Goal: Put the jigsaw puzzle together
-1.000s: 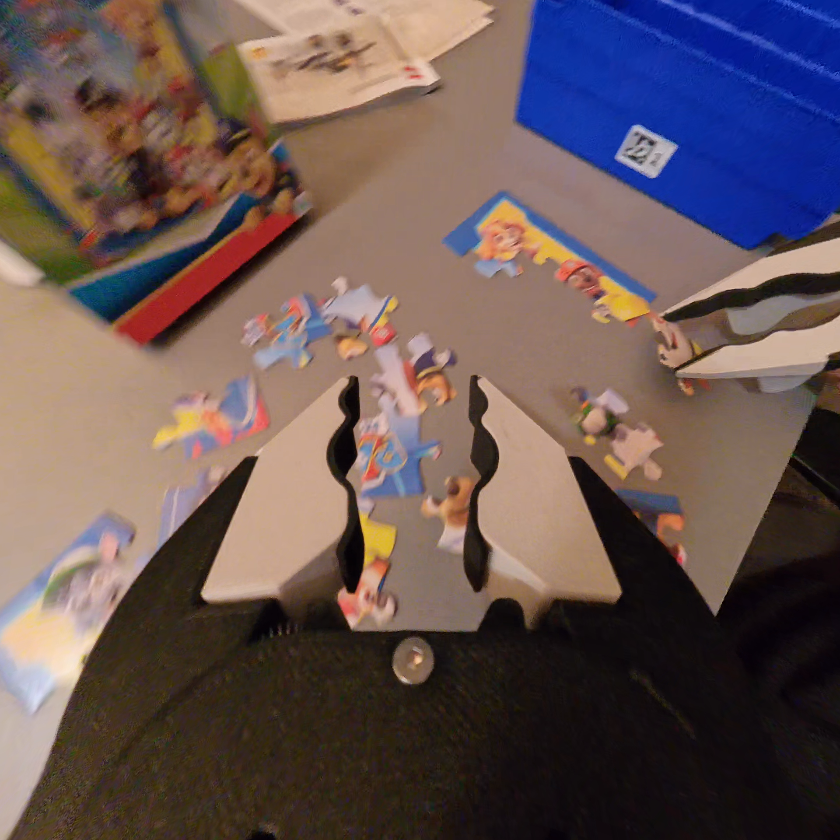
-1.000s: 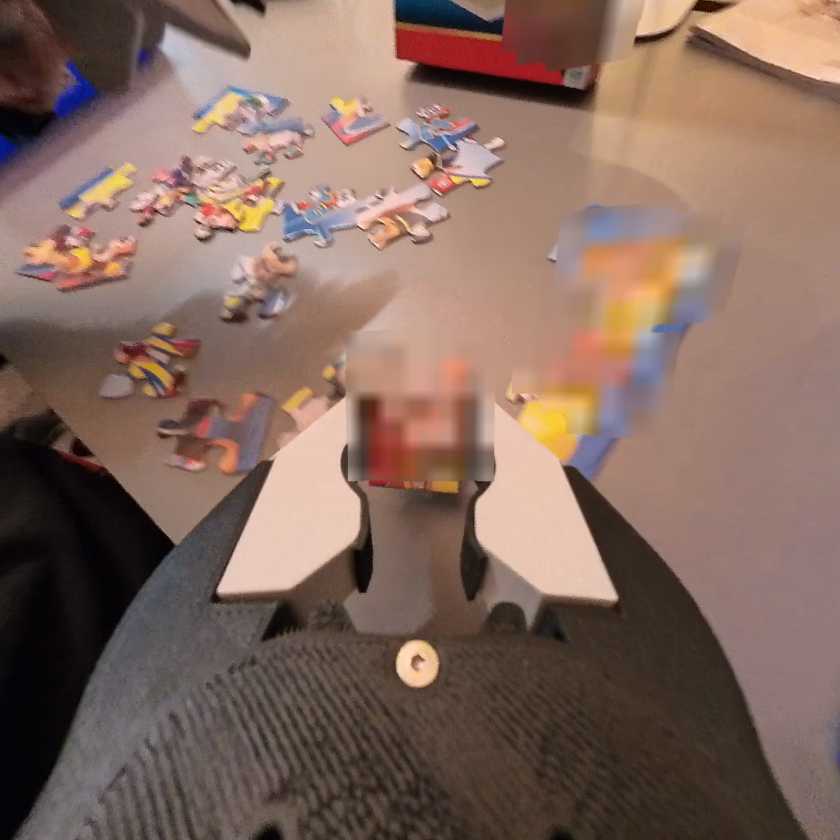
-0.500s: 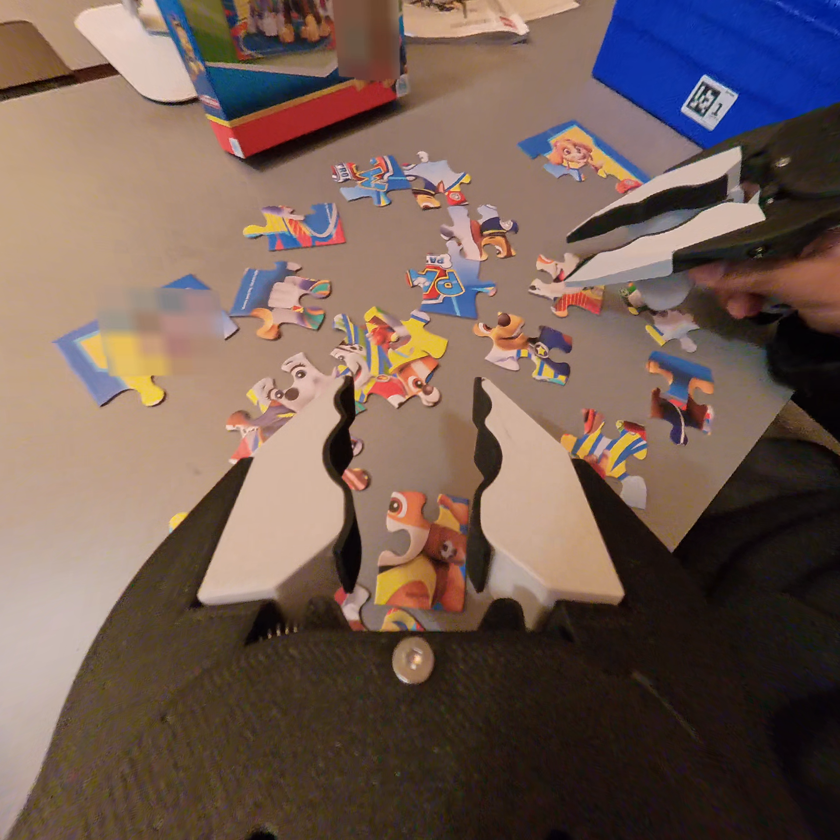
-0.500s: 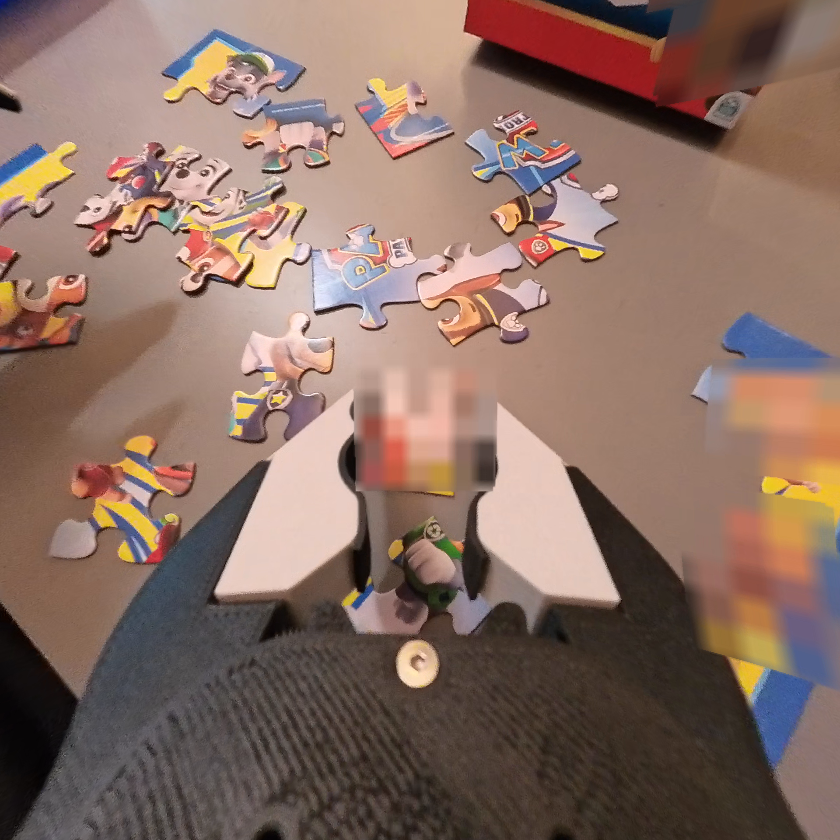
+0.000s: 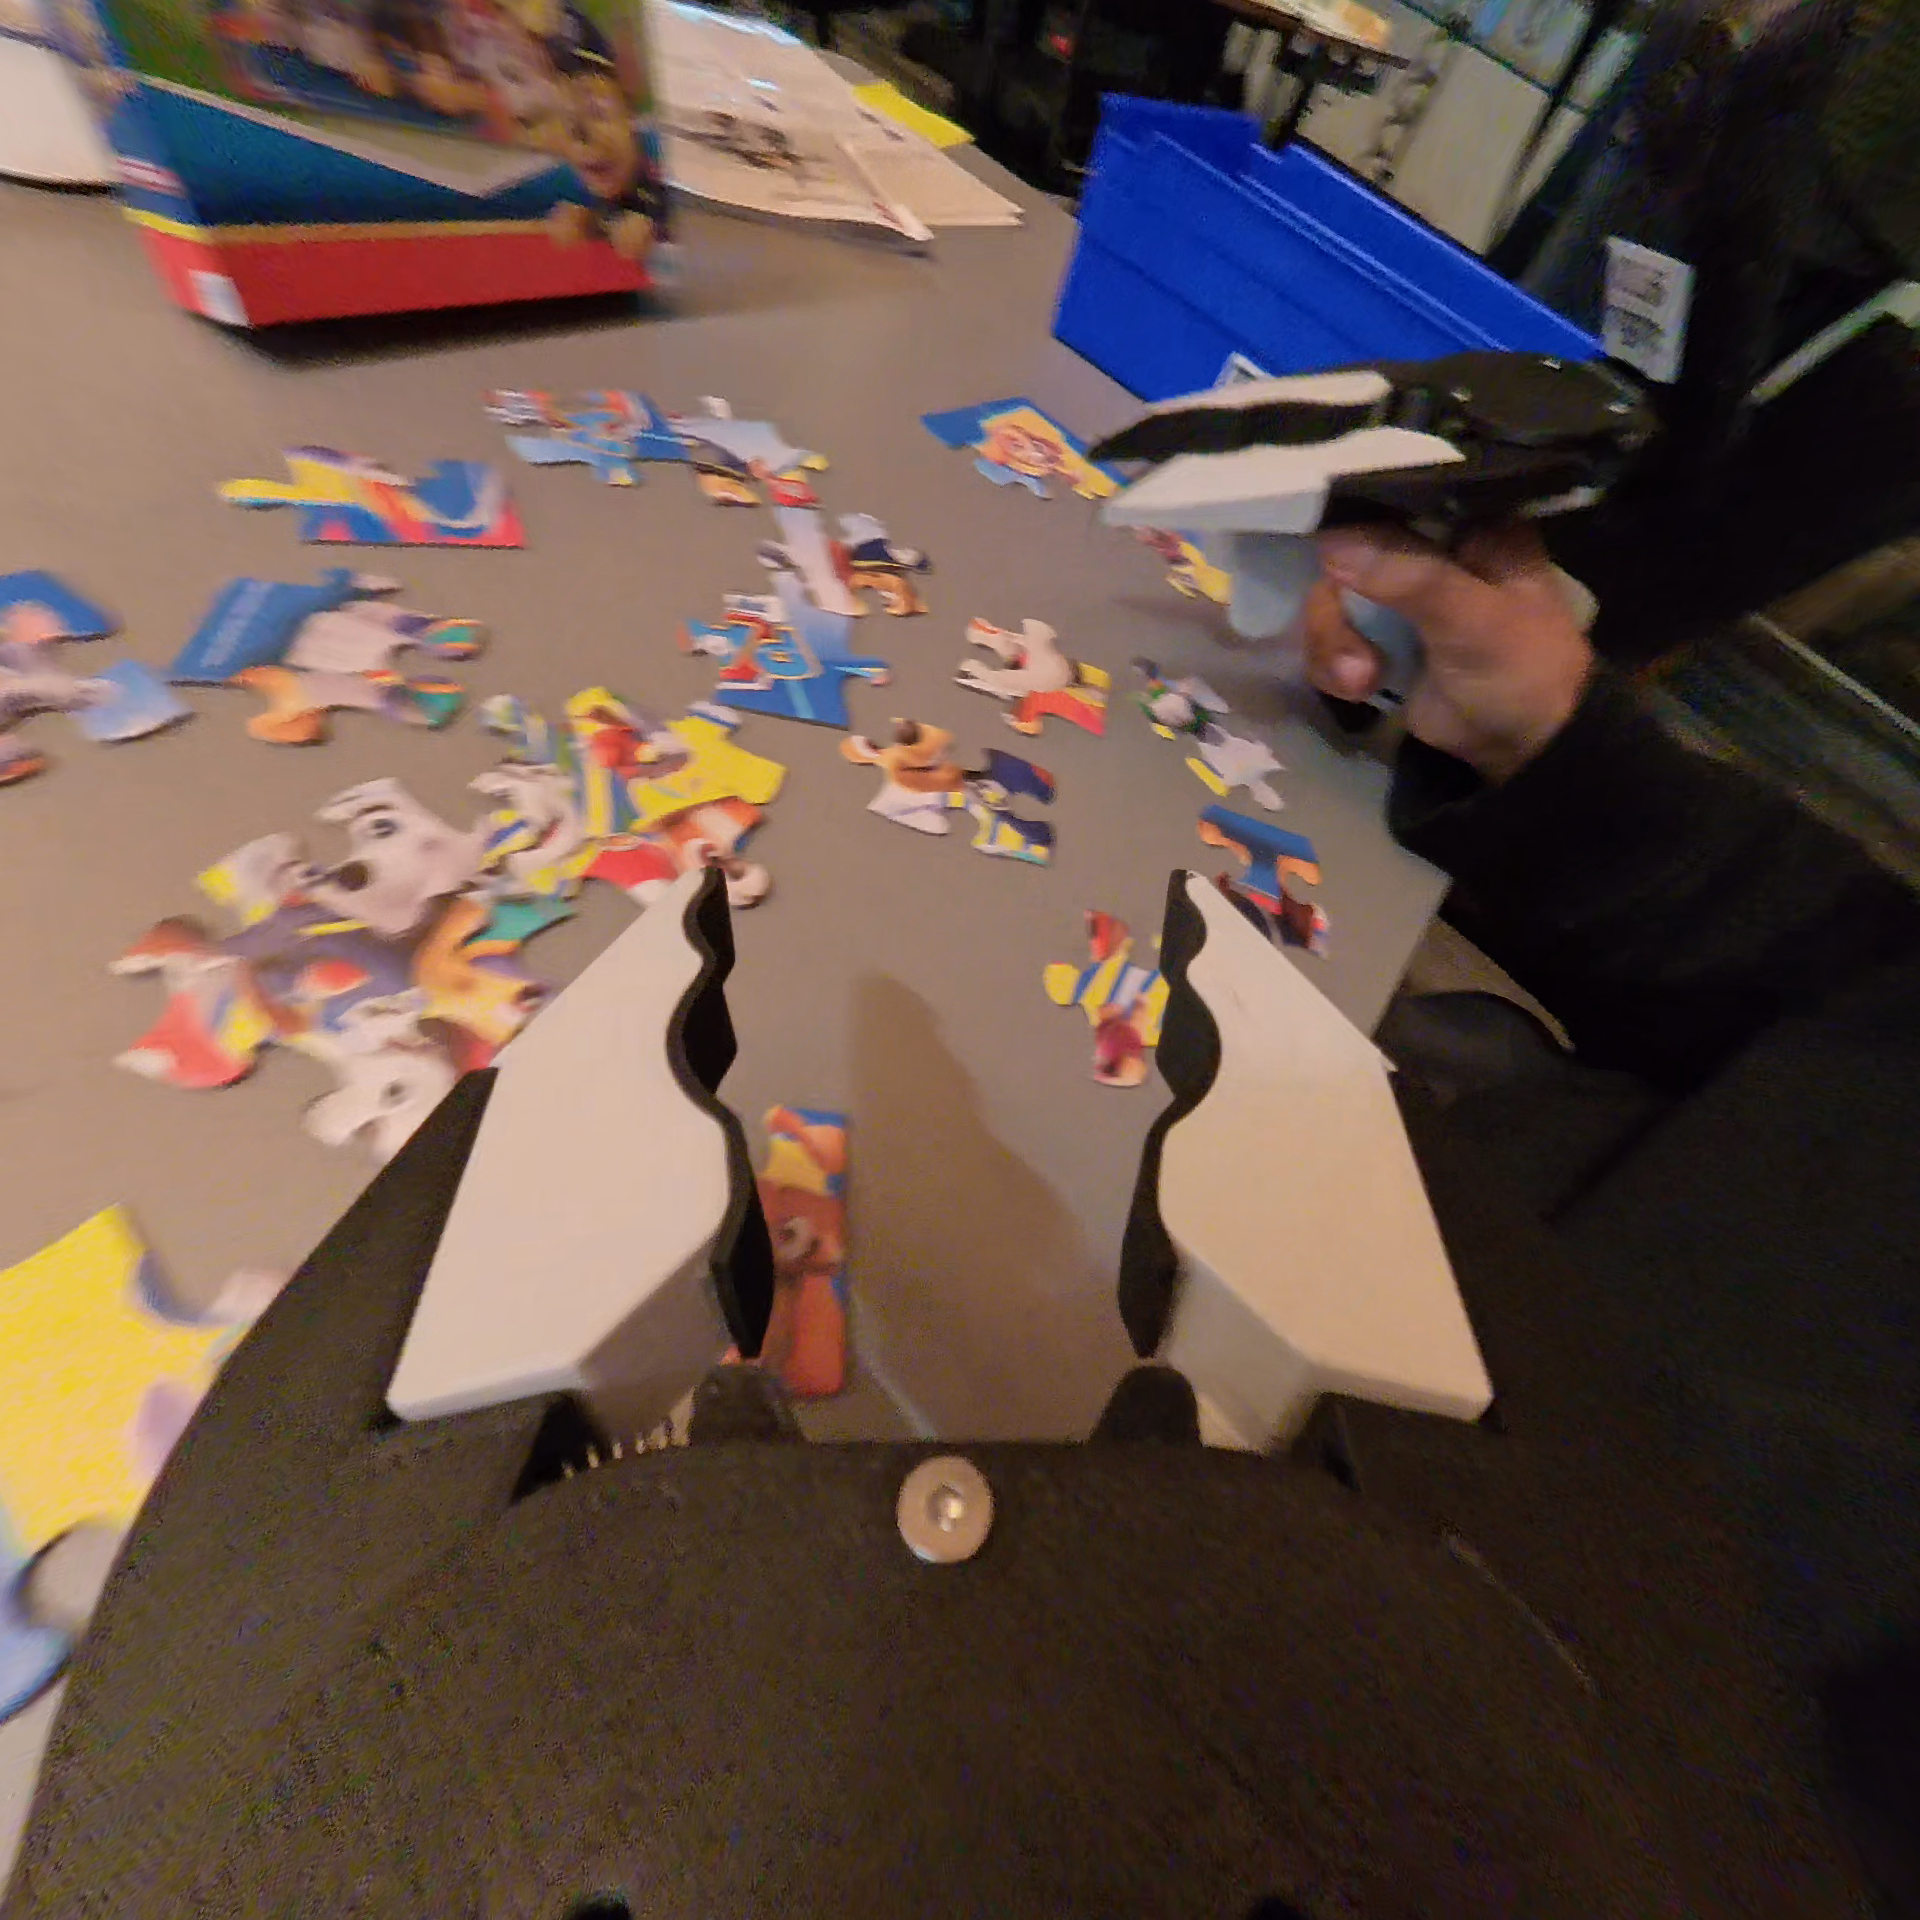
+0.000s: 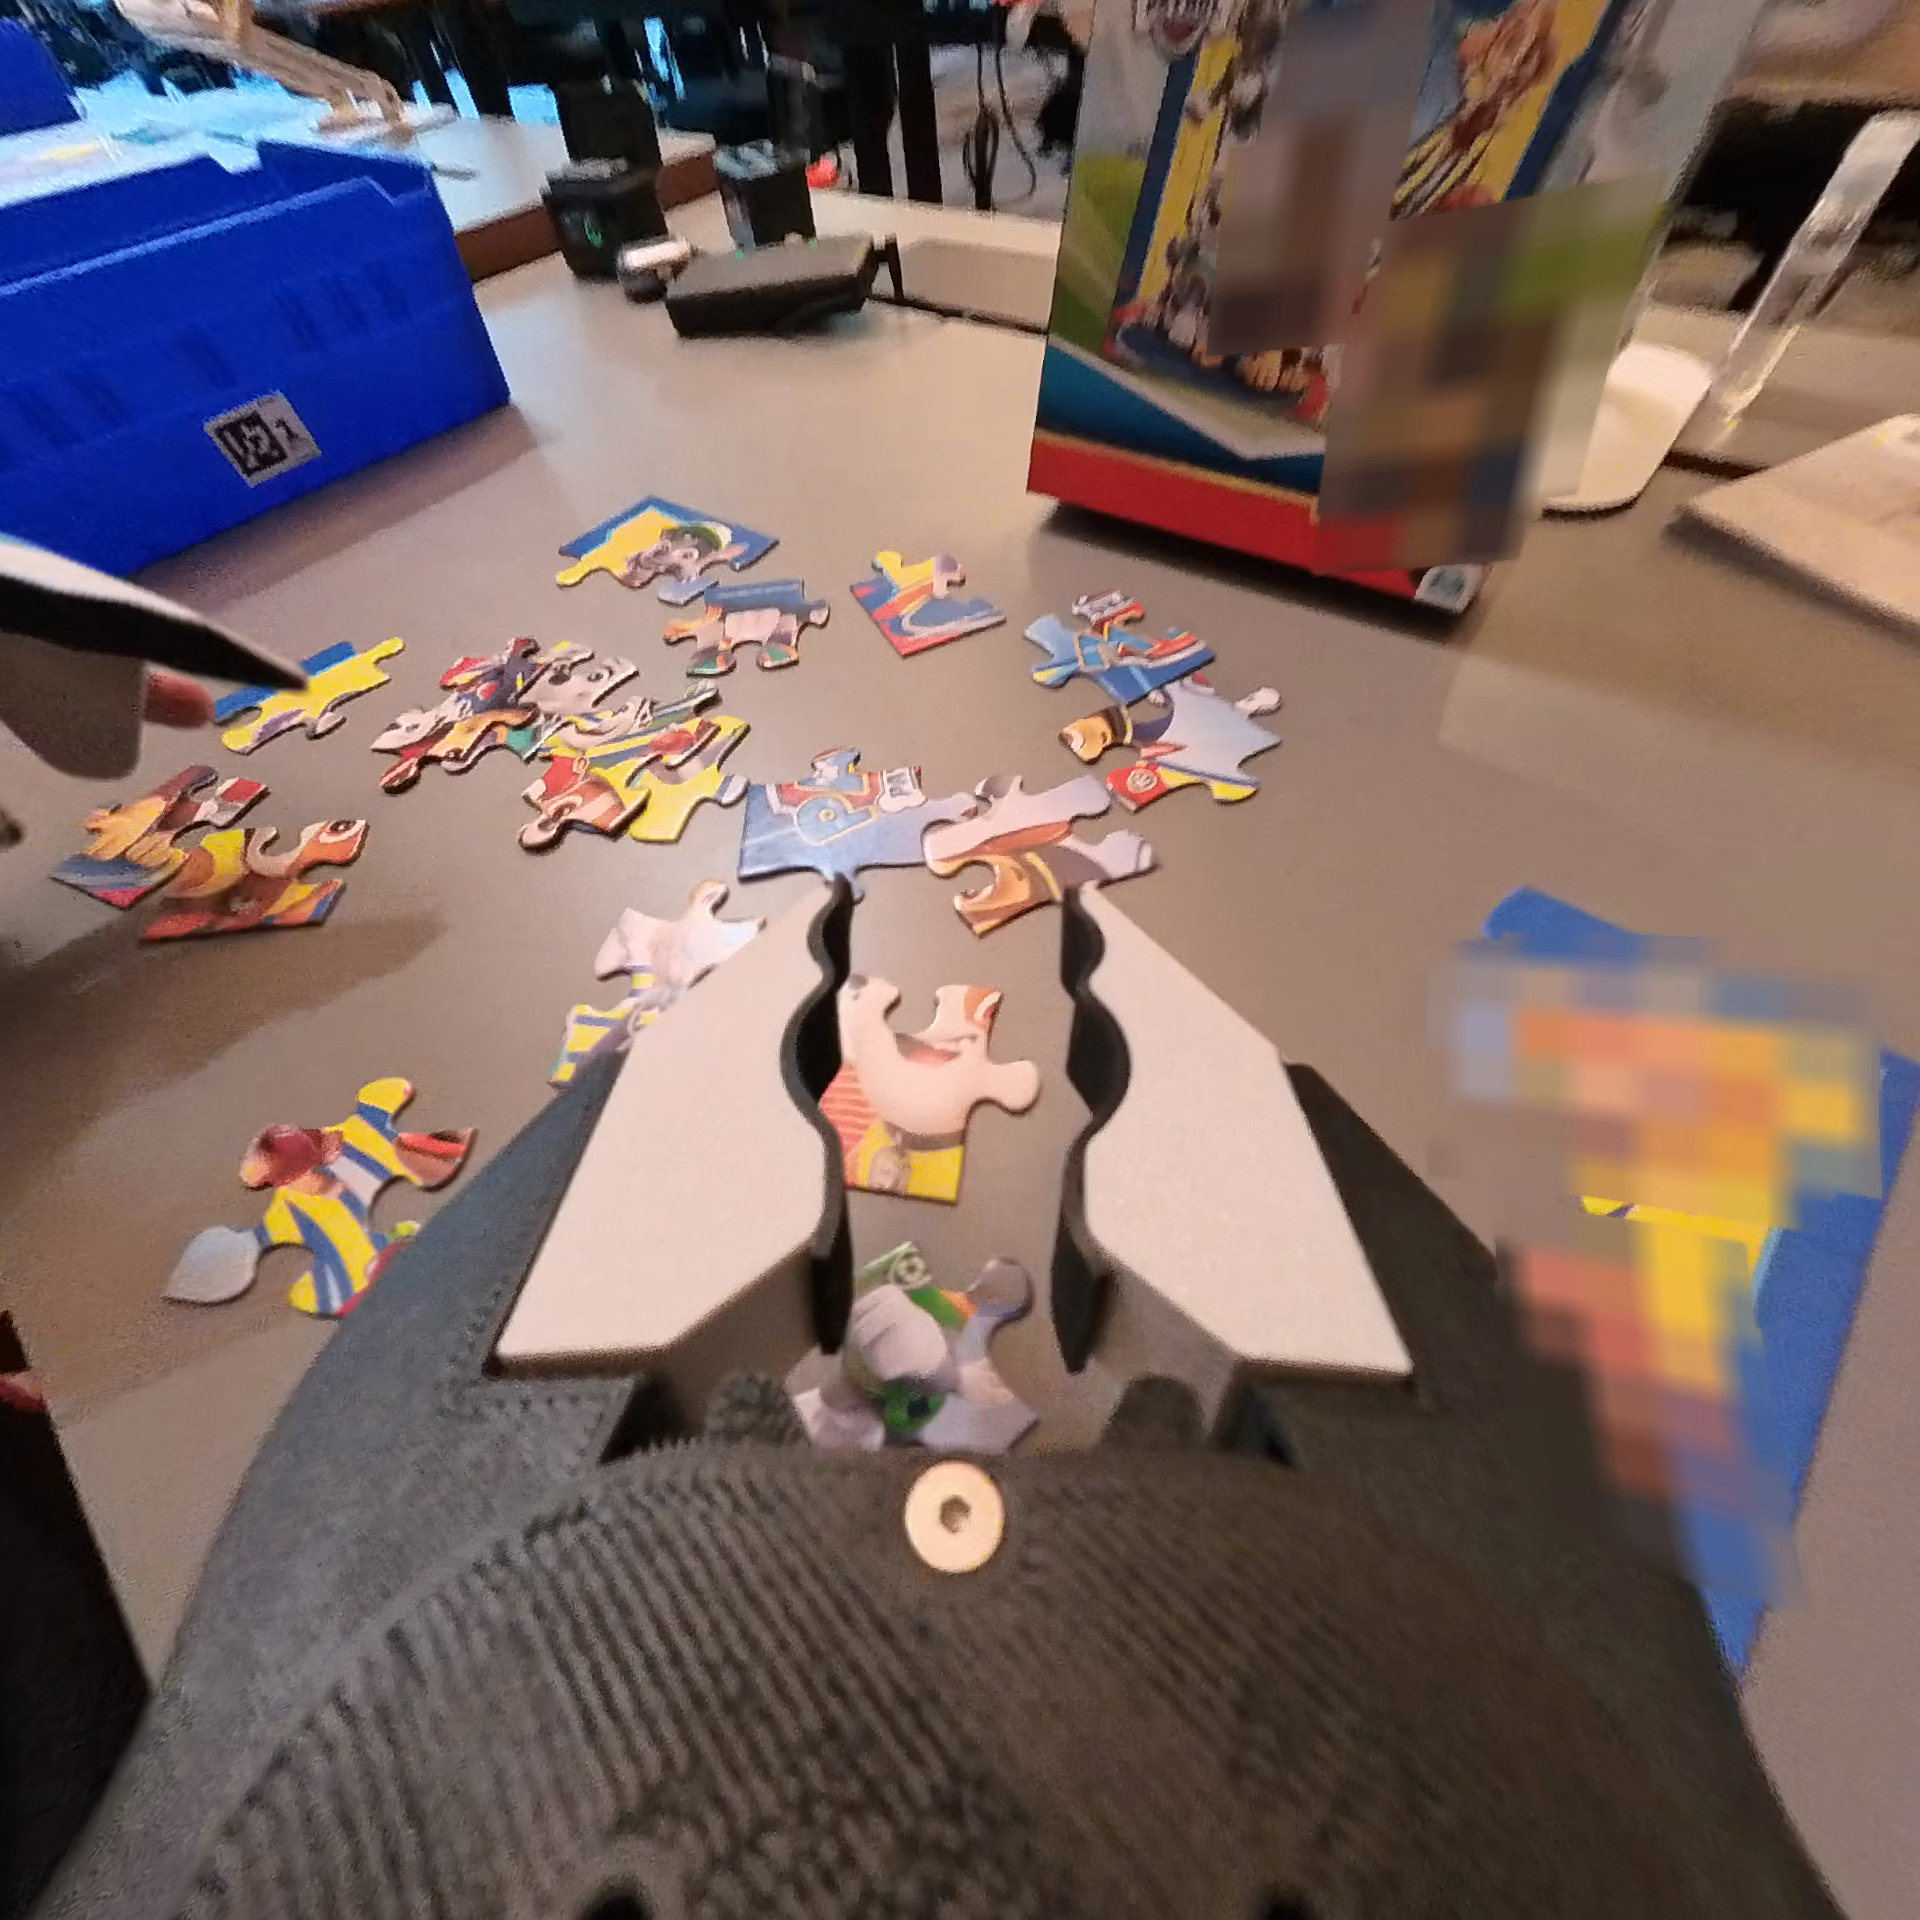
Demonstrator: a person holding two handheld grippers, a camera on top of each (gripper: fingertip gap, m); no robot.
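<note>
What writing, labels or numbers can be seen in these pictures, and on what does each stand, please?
I will not quote writing; here is where it stands.
White tag on the blue bin: a code mark and a numeral.
Blue puzzle piece: large letters.
Puzzle box: printing, blurred.
Printed sheets: too small to read.

Left wrist view: sits behind own fingers, low over grey table point(image 5: 156, 416), faces forward-down, close.
Right wrist view: same mount, faces opposite slant, slightly farther.
Shared: scattered puzzle pieces point(image 5: 790, 665) point(image 6: 831, 821), puzzle box point(image 5: 395, 208) point(image 6: 1247, 312), blue bin point(image 5: 1247, 260) point(image 6: 208, 312).
</note>
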